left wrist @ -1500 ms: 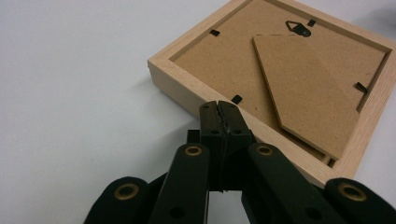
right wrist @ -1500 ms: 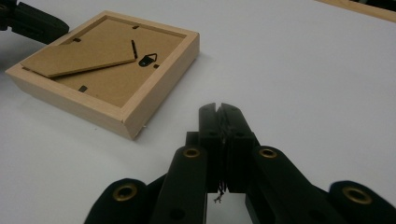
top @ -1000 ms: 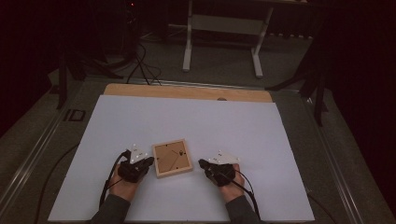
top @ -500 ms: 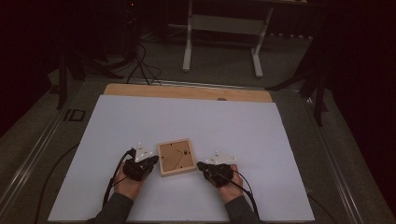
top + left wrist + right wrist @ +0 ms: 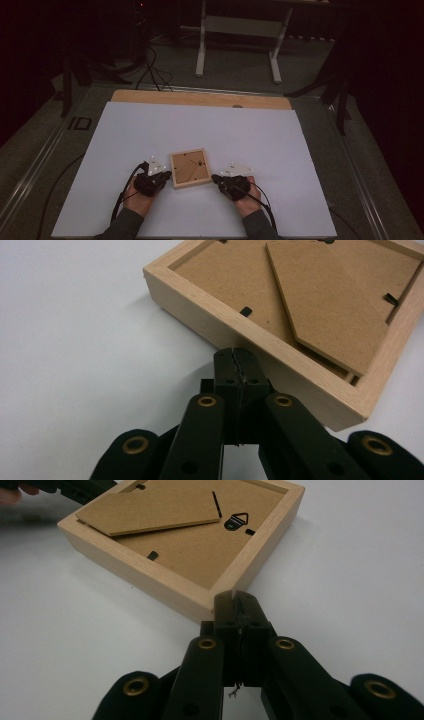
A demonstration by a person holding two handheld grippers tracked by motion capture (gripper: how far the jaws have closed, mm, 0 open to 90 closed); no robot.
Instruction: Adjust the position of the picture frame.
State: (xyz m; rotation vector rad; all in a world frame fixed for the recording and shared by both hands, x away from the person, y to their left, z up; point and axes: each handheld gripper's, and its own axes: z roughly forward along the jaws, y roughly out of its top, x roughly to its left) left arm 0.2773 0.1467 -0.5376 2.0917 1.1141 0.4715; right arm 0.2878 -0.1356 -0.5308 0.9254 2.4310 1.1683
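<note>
White sheeting covers the desk (image 5: 150,130), dark floor beyond it, and I've got the wooden picture frame (image 5: 189,167) lying face down near the desk's front edge, backing board (image 5: 240,280) and its folded stand (image 5: 340,295) facing up. On the frame's left side, my left tool (image 5: 167,174) has its jaws pressed fully together with nothing between them, tip right against the frame's side rail in the left gripper view. Over on the frame's right, my right tool (image 5: 215,177) is closed too, empty, its tip at the frame's near corner. I can see the little black hanger (image 5: 235,521) on the backing.
</note>
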